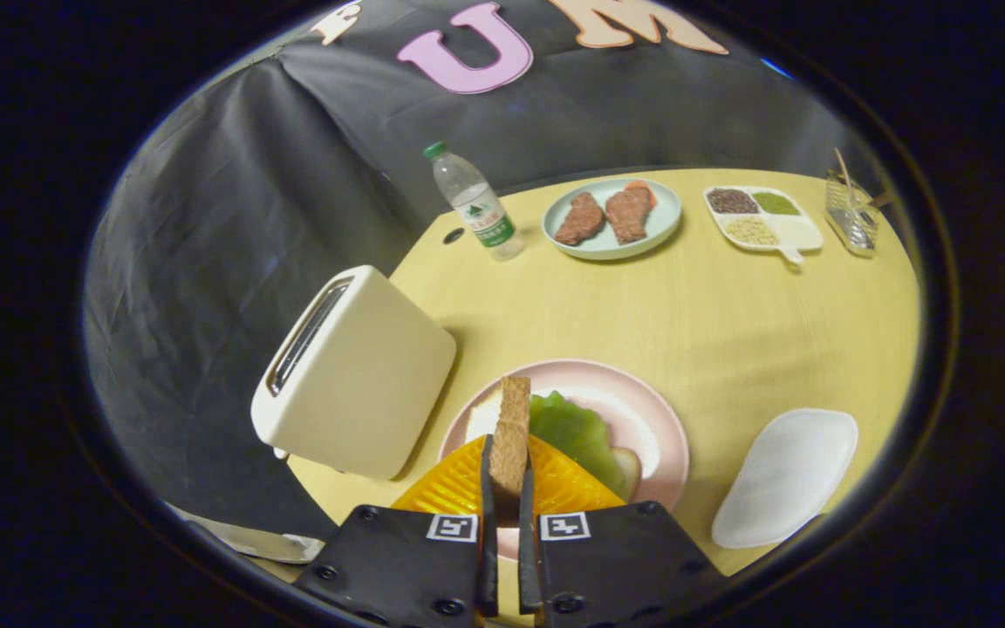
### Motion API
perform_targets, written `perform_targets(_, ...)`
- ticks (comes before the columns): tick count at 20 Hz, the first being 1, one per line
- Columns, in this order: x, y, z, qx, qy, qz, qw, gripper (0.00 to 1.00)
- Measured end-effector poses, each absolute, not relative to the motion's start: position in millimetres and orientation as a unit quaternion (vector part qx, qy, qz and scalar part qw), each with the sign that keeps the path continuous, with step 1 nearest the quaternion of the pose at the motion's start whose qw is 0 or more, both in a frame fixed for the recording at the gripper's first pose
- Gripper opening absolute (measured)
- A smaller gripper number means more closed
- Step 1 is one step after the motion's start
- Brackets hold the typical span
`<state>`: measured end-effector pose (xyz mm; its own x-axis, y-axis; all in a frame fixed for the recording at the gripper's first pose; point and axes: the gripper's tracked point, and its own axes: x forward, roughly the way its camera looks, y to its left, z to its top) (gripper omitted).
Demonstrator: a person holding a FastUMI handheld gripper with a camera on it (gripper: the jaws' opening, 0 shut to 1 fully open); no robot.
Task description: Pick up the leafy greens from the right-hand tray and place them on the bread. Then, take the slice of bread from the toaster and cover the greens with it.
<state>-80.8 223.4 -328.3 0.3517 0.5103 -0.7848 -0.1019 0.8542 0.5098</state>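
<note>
Bread slice [511, 436] clenched edge-on in the tongs [507, 488] above pink plate [642, 410] on yellow table [712, 323].

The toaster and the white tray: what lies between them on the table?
In the gripper view, the pink plate with bread and leafy greens lies between toaster and white tray.

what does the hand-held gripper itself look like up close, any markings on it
The hand-held gripper has two blocky black housings studded with round screws, side by side with a narrow gap. Each carries a small square black-and-white coded marker near its inner top corner. Two thin, flat fingers run forward from that gap.
</note>
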Motion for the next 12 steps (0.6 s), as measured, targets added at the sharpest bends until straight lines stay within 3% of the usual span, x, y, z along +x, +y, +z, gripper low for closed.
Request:
perform_targets(4, -95, 212, -341, 0.175, 0.548, 0.180, 0.798, 0.16)
perform_targets(12, -105, 183, -353, 0.128, 0.555, 0.163, 0.805, 0.54)
